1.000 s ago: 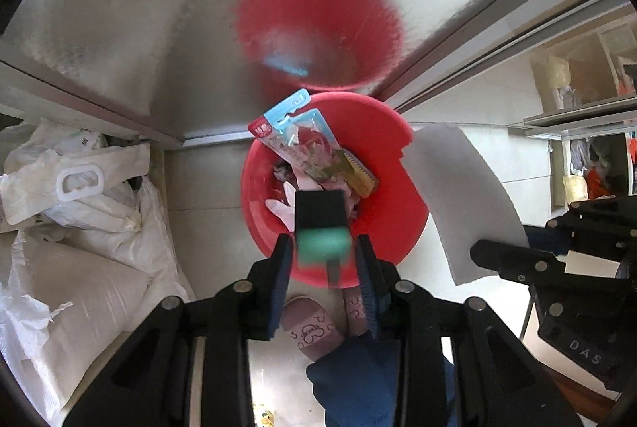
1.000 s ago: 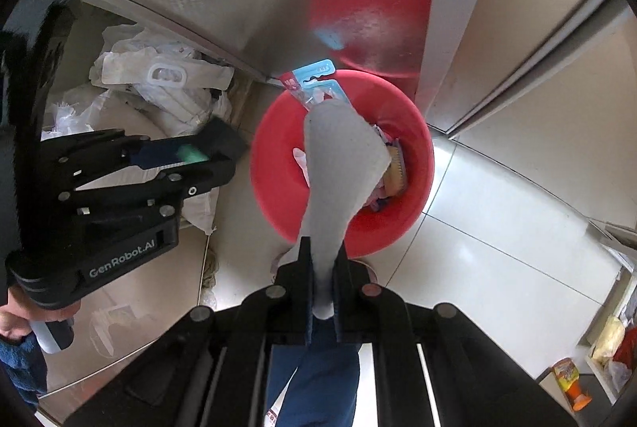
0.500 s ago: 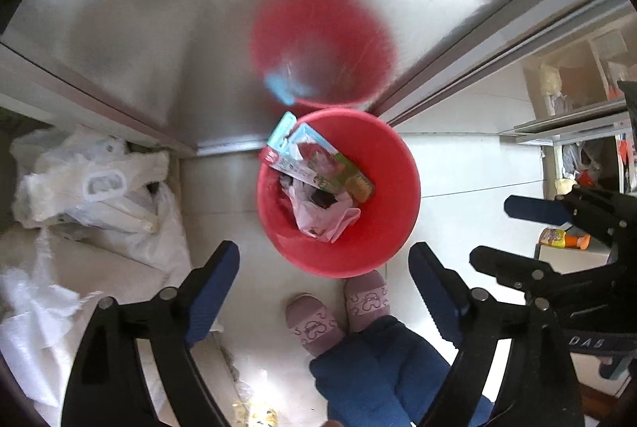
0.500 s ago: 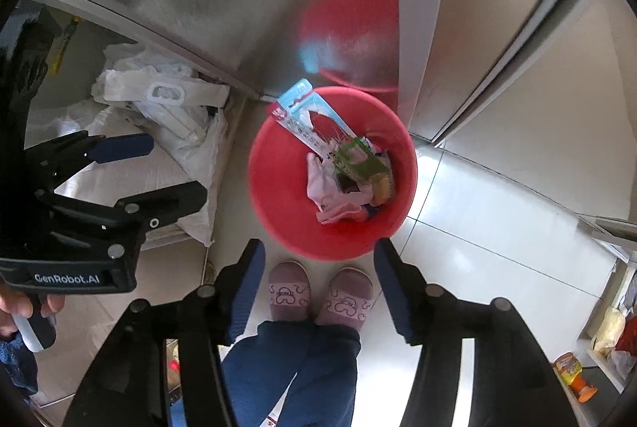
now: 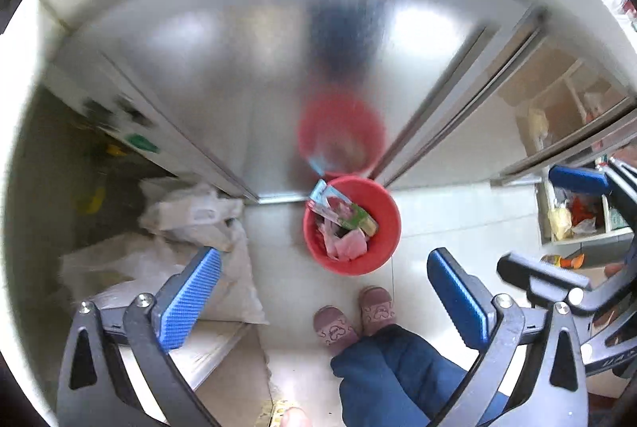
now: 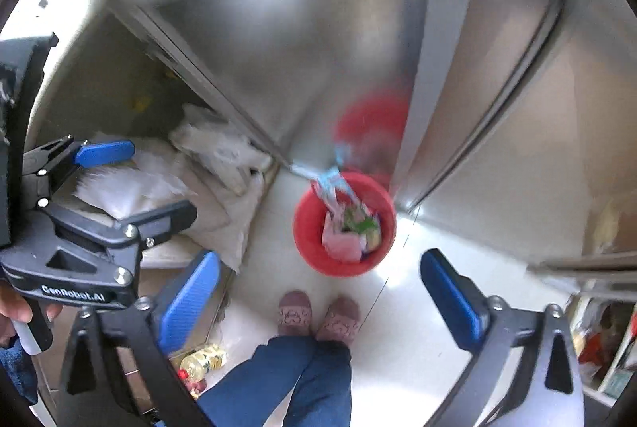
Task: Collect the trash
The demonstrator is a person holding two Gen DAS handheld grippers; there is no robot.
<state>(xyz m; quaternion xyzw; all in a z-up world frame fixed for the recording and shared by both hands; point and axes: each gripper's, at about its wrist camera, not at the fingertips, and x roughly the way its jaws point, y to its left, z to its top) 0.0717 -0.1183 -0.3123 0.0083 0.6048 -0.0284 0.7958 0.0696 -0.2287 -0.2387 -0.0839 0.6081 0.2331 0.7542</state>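
Observation:
A red bin (image 5: 388, 228) stands on the pale tiled floor against a steel cabinet. It holds pink wrappers (image 5: 350, 244), a green packet (image 5: 354, 218) and a blue-edged package (image 5: 320, 194) that sticks over the rim. My left gripper (image 5: 323, 260) hangs high above the bin, jaws opening wide with nothing between them. My right gripper (image 6: 318, 260) is just as high over the bin (image 6: 306, 232), its jaws also opening and empty. Each view catches the other gripper at its side edge. Both views are blurred by motion.
White sacks (image 5: 191, 220) are heaped left of the bin. The steel cabinet (image 5: 278, 88) mirrors the bin. A person's slippers (image 5: 350, 315) and blue trouser legs stand just before the bin. A yellow oil bottle (image 6: 203, 359) lies on the floor. Shelves (image 5: 577, 220) stand at right.
Both grippers let go: the left of a green and black piece, the right of a white sheet. Both opened wide and rose, so the bin now looks small and far below.

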